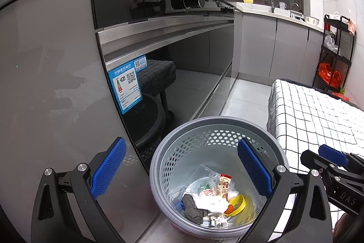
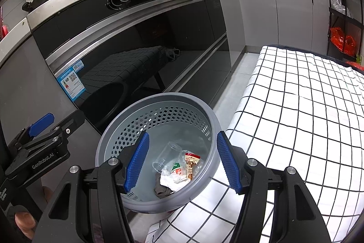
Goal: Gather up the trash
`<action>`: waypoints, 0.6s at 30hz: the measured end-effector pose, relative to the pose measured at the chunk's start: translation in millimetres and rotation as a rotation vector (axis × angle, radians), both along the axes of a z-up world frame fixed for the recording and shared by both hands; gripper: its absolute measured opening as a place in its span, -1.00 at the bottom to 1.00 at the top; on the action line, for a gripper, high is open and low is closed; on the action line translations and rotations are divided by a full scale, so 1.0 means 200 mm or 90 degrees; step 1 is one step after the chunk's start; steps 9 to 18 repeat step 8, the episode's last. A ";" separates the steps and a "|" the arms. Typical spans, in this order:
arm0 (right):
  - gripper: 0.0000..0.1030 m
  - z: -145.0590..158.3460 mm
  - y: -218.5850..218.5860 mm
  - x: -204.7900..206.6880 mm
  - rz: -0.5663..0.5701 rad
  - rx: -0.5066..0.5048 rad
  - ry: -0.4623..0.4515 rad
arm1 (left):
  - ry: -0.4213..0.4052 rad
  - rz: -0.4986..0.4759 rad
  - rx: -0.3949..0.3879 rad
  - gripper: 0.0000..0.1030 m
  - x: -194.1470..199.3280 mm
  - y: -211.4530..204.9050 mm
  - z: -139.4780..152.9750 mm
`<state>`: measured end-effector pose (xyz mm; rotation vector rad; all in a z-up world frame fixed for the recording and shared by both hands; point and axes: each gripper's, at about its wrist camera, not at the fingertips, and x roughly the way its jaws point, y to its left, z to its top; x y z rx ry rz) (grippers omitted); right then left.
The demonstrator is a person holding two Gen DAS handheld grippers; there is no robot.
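Both empty: left gripper (image 1: 182, 171) and right gripper (image 2: 183, 159) are hovering with jaws apart above the grey trash basket (image 2: 206, 111), which is holding wrappers (image 2: 191, 163); checked tablecloth (image 2: 307, 106) lying beside, oven (image 2: 136, 42) standing beyond.

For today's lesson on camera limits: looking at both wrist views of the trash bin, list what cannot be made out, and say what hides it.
- Bin base: cut off by the left view's bottom edge.
- Trash under the white tissue: covered in both views.
- Snack wrapper print: too small to read.
- Table far side: cut off by the right view's fisheye edge.
- Left gripper, right gripper: open, empty.
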<state>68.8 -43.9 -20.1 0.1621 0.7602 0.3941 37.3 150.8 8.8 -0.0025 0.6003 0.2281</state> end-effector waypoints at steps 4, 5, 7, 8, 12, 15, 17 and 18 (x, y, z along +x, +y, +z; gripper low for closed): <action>0.15 0.00 0.00 0.00 0.000 0.000 0.000 | 0.003 0.000 -0.004 0.87 0.00 0.00 0.00; 0.15 0.00 0.00 0.00 0.000 0.000 0.000 | 0.003 0.000 -0.005 0.87 0.00 0.01 0.00; 0.15 0.00 0.00 0.00 0.000 -0.001 0.000 | 0.004 0.000 -0.004 0.87 0.01 0.01 0.00; 0.15 0.00 0.00 0.00 0.000 -0.001 0.000 | 0.004 0.000 -0.004 0.87 0.00 0.01 0.00; 0.15 0.00 0.00 0.00 0.000 -0.001 0.000 | 0.004 0.000 -0.004 0.87 0.00 0.01 0.00; 0.15 0.00 0.00 0.00 0.000 -0.001 0.000 | 0.004 0.000 -0.004 0.87 0.00 0.01 0.00; 0.15 0.00 0.00 0.00 0.000 -0.001 0.000 | 0.004 0.000 -0.004 0.87 0.00 0.01 0.00; 0.15 0.00 0.00 0.00 0.000 -0.001 0.000 | 0.004 0.000 -0.004 0.87 0.00 0.01 0.00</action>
